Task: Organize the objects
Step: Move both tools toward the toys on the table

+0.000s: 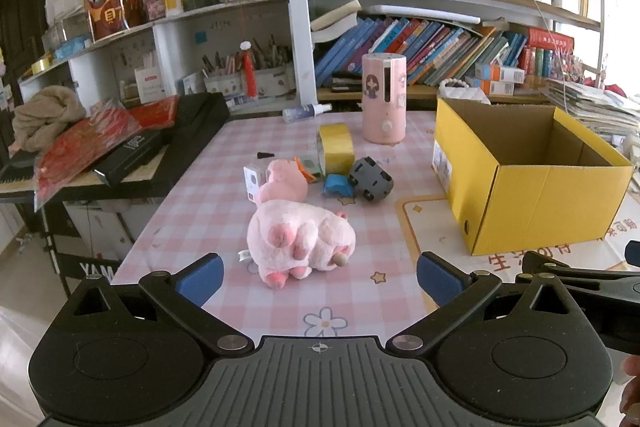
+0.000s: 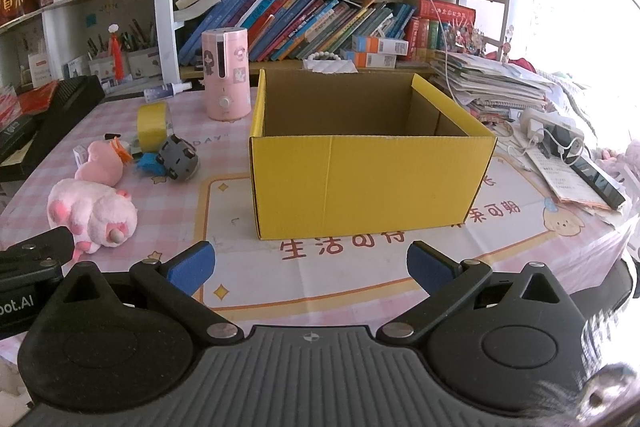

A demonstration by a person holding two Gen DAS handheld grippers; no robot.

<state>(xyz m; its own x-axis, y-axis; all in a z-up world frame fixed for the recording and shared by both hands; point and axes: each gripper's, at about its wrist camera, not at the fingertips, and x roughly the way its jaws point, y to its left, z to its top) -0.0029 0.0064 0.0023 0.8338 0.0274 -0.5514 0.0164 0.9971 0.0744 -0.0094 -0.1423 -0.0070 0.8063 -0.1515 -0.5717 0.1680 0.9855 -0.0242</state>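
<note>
While both grippers hover with jaws wide and empty, the left gripper [image 1: 320,277] faces a pink plush [image 1: 300,239] lying on the surface. The right gripper [image 2: 311,263] faces an empty yellow box [image 2: 368,179]. Nothing is packed yet; next, the left jaws likely must close on the plush.

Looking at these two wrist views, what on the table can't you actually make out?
- Floor of the open yellow cardboard box: right wrist view, hidden behind its front wall; left wrist view, behind its near walls.
- Small white box: left wrist view, partly behind the smaller pink plush toy; print too small.
- Face of the large pink plush pig: turned away in both views.
- Orange-and-green item: left wrist view, mostly covered by the yellow tape roll.
</note>
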